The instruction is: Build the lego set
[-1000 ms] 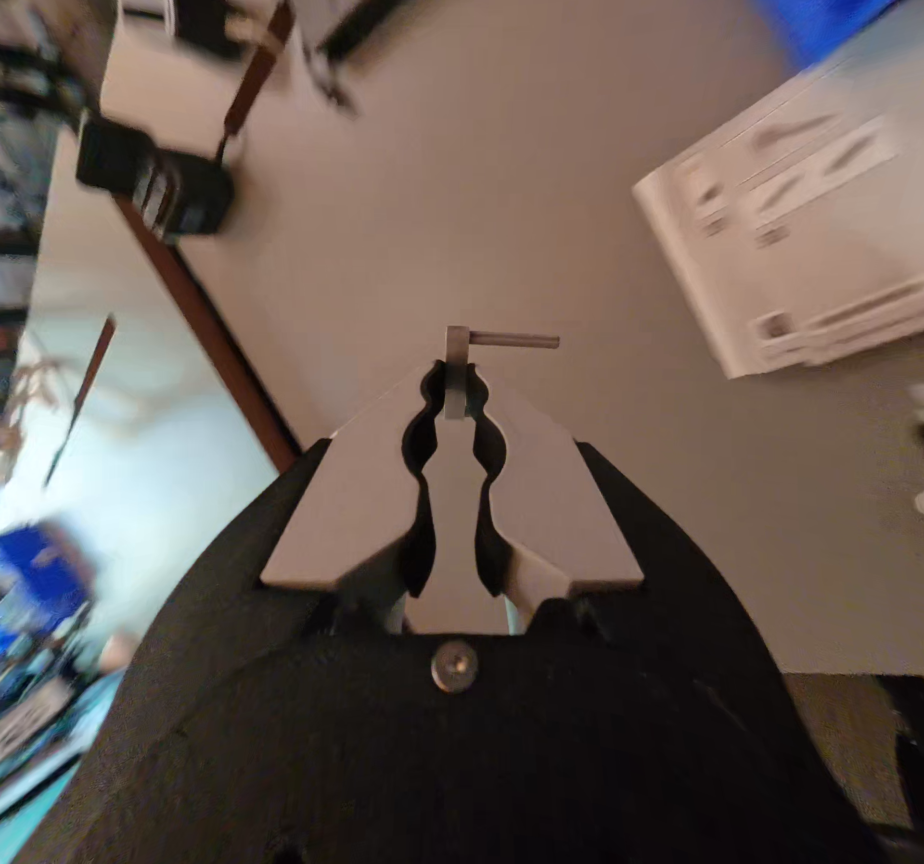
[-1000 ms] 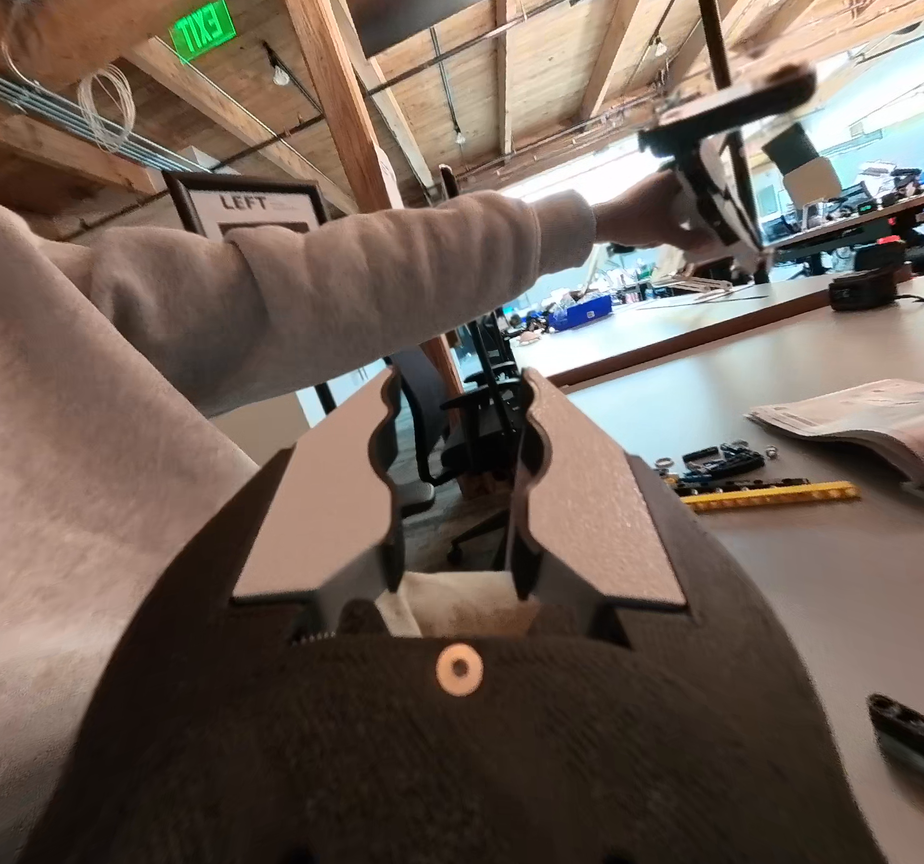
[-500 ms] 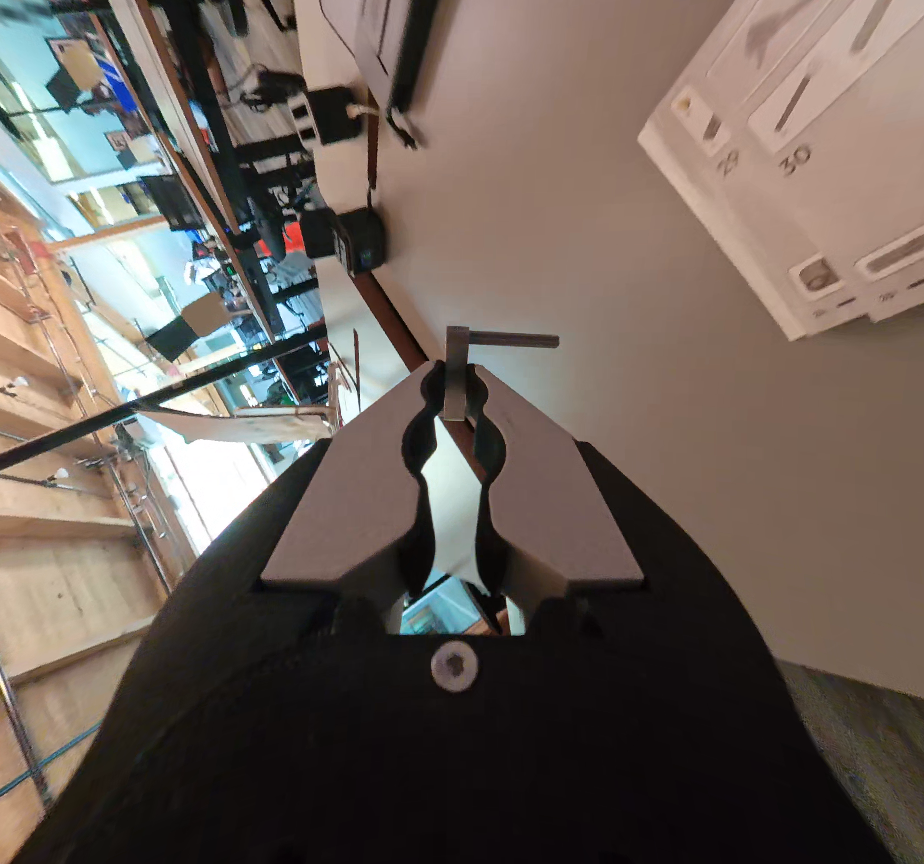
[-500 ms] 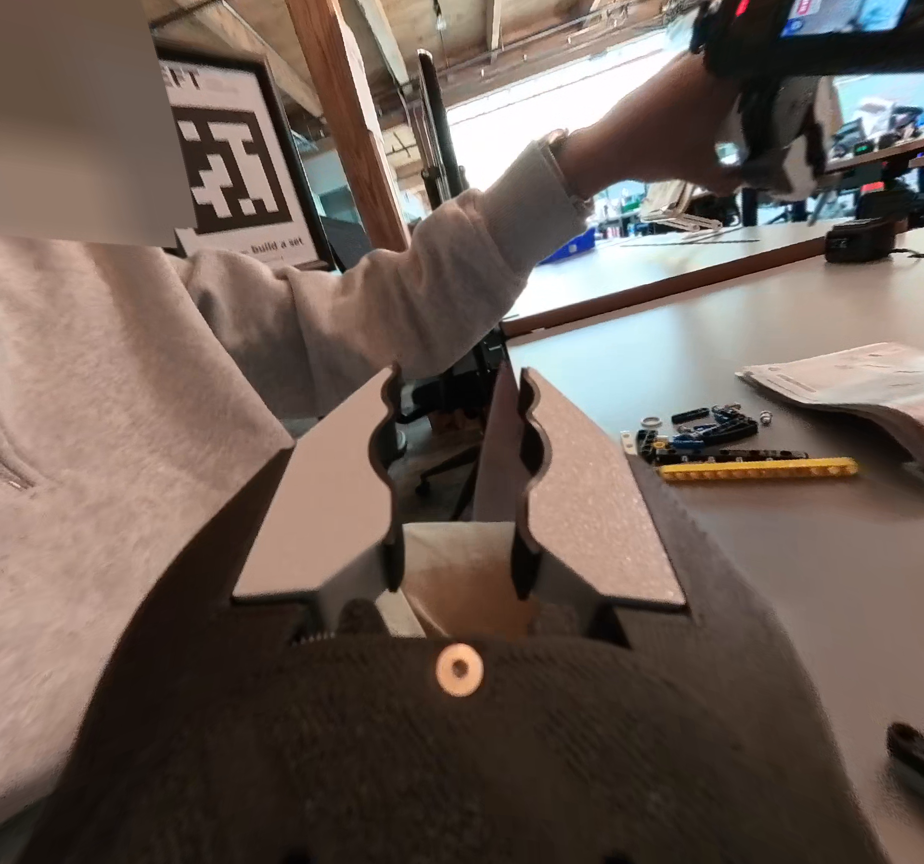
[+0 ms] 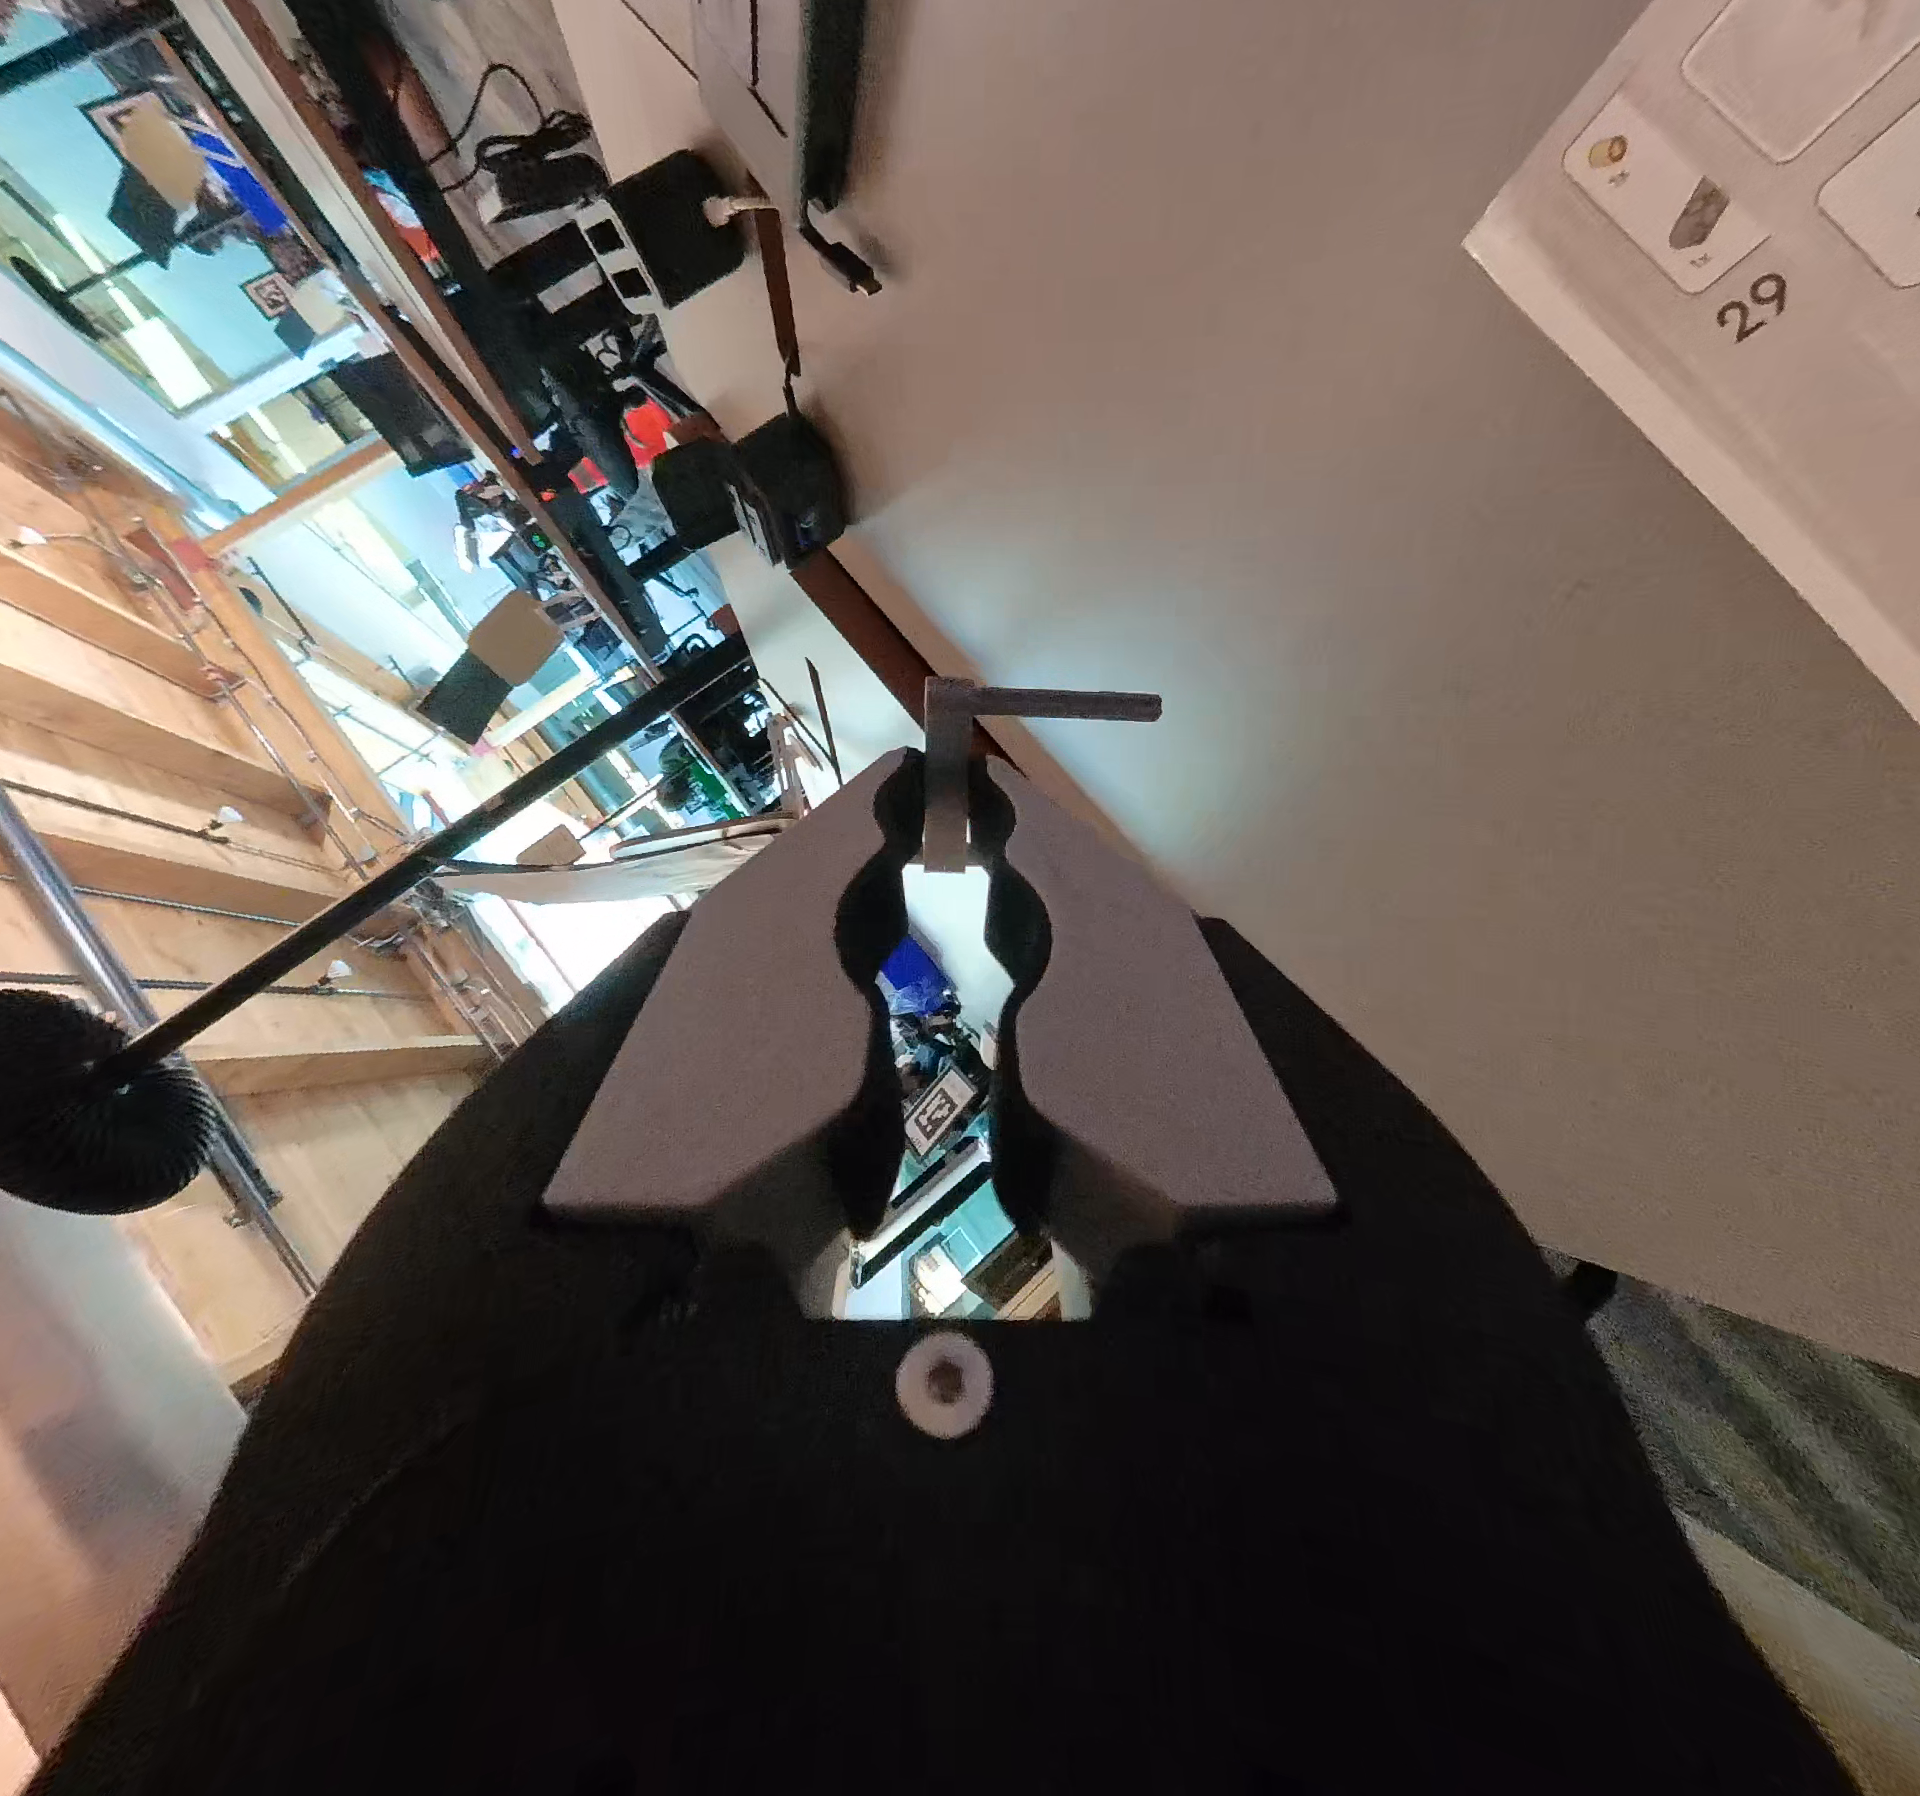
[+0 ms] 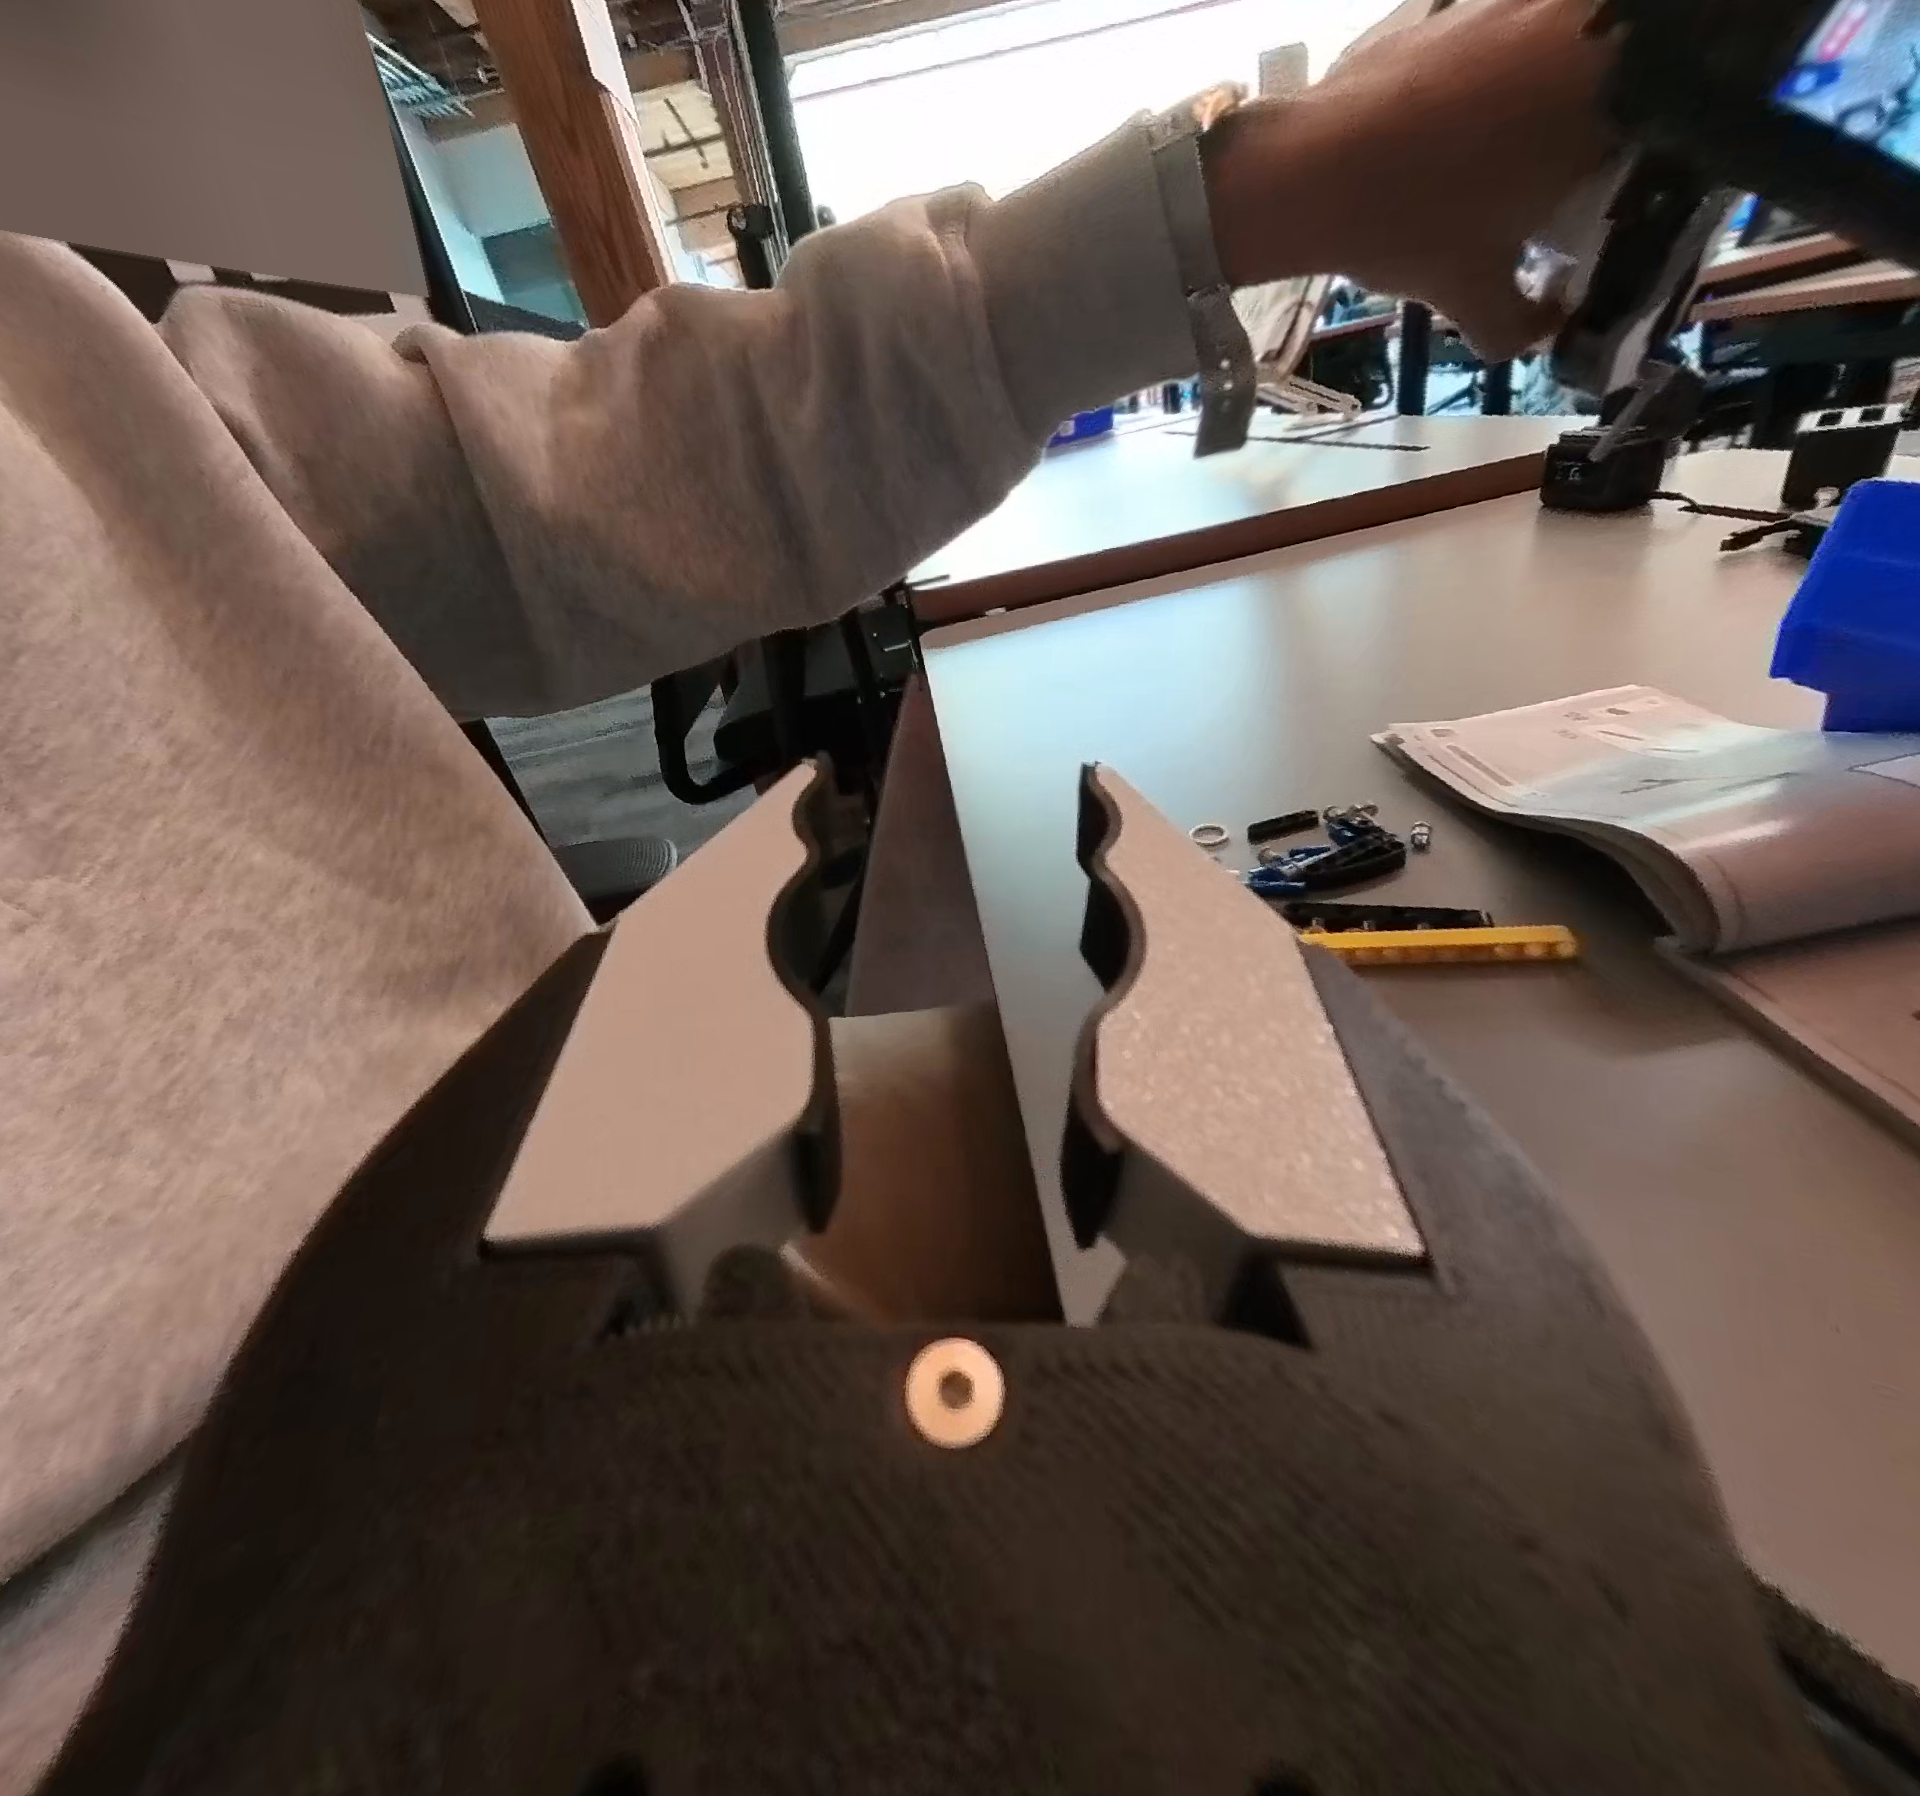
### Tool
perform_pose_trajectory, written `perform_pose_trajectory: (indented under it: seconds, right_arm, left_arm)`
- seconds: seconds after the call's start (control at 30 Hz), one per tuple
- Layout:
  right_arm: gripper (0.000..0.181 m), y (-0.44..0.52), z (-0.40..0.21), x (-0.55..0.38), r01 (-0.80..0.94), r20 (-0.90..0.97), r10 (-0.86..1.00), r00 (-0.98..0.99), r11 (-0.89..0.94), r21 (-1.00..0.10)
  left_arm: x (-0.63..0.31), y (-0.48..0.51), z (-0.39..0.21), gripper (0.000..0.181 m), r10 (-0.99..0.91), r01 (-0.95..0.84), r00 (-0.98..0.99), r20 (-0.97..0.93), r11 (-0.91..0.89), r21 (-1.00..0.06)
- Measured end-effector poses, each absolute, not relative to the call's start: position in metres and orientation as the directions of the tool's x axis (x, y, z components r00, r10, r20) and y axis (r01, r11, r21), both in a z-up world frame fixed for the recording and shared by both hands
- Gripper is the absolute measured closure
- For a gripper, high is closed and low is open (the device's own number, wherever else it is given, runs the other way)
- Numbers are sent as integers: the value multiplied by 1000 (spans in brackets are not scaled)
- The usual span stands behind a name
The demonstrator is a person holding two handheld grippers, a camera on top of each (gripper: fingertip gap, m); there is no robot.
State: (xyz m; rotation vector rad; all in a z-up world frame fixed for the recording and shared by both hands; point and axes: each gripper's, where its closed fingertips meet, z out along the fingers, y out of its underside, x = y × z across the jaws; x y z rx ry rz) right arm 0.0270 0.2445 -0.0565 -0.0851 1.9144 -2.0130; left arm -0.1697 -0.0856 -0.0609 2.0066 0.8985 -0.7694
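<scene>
Pinching the small grey lego piece (image 5: 948, 790) by its flat stem in our left gripper (image 5: 945, 811), raised above the table (image 5: 1299, 551), we judge it light, rigid and slippery, while our right gripper (image 6: 951, 811) gapes empty.

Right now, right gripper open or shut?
Open. The right gripper's jaws stand well apart with nothing between them; the table edge shows through the gap.
</scene>
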Motion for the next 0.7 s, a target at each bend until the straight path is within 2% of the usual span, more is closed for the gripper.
perform_pose_trajectory:
  seconds: [0.07,0.13,0.3,0.53,0.63,0.7]
  right_arm:
    - [135,246,-56,25,228,-211,-299,-931,-23,-973]
    - [135,249,-57,23,236,-216,-297,-930,-31,-971]
    - [134,257,-55,19,286,-255,-308,-917,-59,-956]
    - [133,264,-55,21,284,-252,-311,-916,-59,-957]
    - [133,267,-53,21,262,-231,-303,-924,-63,-963]
    - [133,270,-52,19,249,-219,-294,-930,-68,-966]
  left_arm:
    - [-160,-82,-57,176,357,821,543,-760,-416,391]
    - [-141,-63,-53,175,442,866,476,-760,-385,319]
    - [-117,16,-41,176,478,830,417,-773,-547,110]
    - [-99,68,-71,176,437,770,518,-736,-614,177]
    - [-97,89,-80,176,493,756,517,-700,-646,103]
    - [-92,104,-85,176,569,745,504,-650,-667,-6]
